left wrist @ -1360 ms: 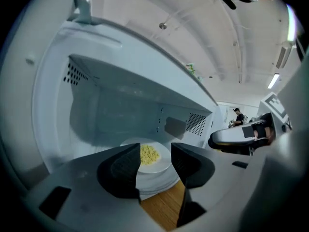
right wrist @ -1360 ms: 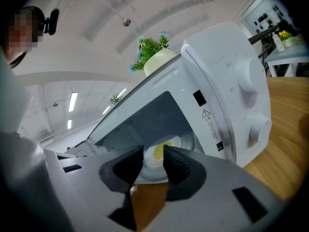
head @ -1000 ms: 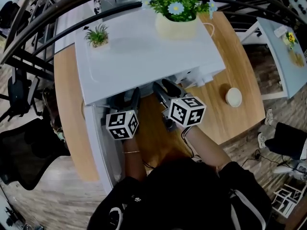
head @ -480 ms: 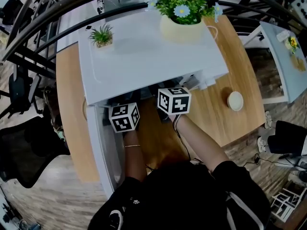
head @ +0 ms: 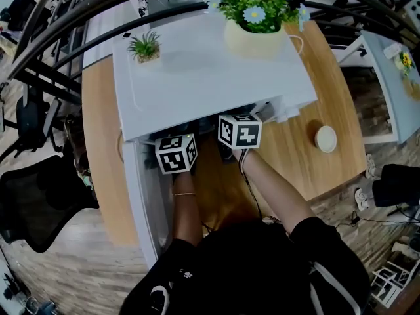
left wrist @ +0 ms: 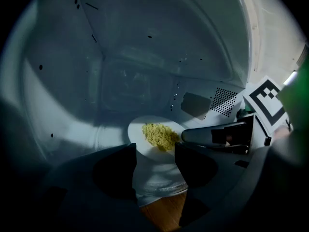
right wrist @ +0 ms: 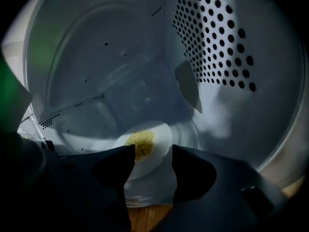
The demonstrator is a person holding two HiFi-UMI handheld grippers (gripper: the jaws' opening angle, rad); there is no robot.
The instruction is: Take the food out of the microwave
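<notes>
L gripper (left wrist: 154, 164): jaws apart, nothing held. It's inside the microwave (head: 203, 71) cavity, w/ the white plate (left wrist: 153, 138) at 12 o'clock just past the tips. The near rim shows thru the gap, but can't tell if the tips have reached it. R gripper (right wrist: 149, 172): same, jaws apart & empty, plate at 11–12 o'clock beyond the tips. In the L gripper view the R one comes in from 3 o'clock, w/ one jaw just beside the plate's edge.

Food (left wrist: 160, 135): small yellow crumbly heap, mid-plate. The plate sits on the glass turntable (left wrist: 159, 180), approx centre of the cavity floor. From the head view both marker cubes sit at the oven mouth, at 6 o'clock of the white housing. Door (head: 141, 195) is swung open toward 7 o'clock. There's bare wooden table (head: 302, 153) at 4 o'clock, and a flower pot (head: 259, 35) on top of the oven.

Step, my read: the reach-in. Approach is about done, grasp not yet made.

Next calls for: tips fwd a touch so each pair straddles the rim, L at the plate's 9 o'clock side & R at 3. Close both, lift just clear of the turntable, keep it level (loose food will slide), then draw straight back toward 6 o'clock, out the mouth & onto the table. Watch the top lip of the opening & the door edge.
</notes>
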